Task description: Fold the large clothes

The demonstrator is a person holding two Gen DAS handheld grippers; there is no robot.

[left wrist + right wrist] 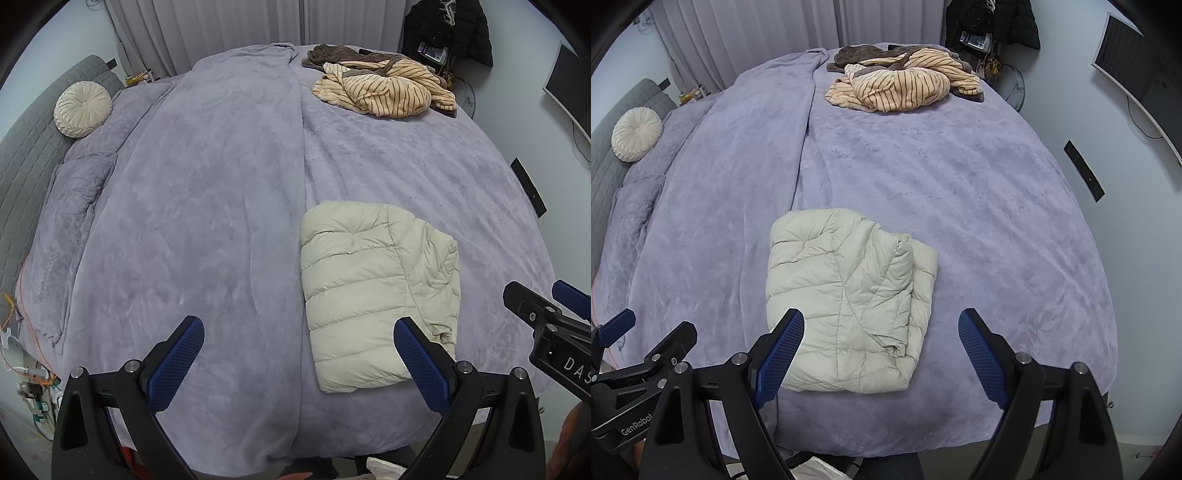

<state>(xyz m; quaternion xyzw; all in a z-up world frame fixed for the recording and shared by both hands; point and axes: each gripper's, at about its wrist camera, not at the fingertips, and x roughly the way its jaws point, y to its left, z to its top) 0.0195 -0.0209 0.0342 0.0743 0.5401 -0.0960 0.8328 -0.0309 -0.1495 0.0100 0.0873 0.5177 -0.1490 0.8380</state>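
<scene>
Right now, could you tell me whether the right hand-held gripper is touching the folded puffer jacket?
Apart. The right wrist view shows the right hand-held gripper open above the folded puffer jacket, gripping nothing.

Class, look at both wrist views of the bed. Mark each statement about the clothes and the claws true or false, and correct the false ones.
1. The cream puffer jacket lies folded on the bed. True.
2. The right claw is shut on the jacket. False: its jaws stand wide open, holding nothing.
3. The striped garment lies crumpled at the far end of the bed. True.
4. The left claw grips the round cushion. False: it is open and empty; the cushion sits far off by the headboard.
5. The striped garment rests on top of the jacket. False: they lie well apart.
</scene>
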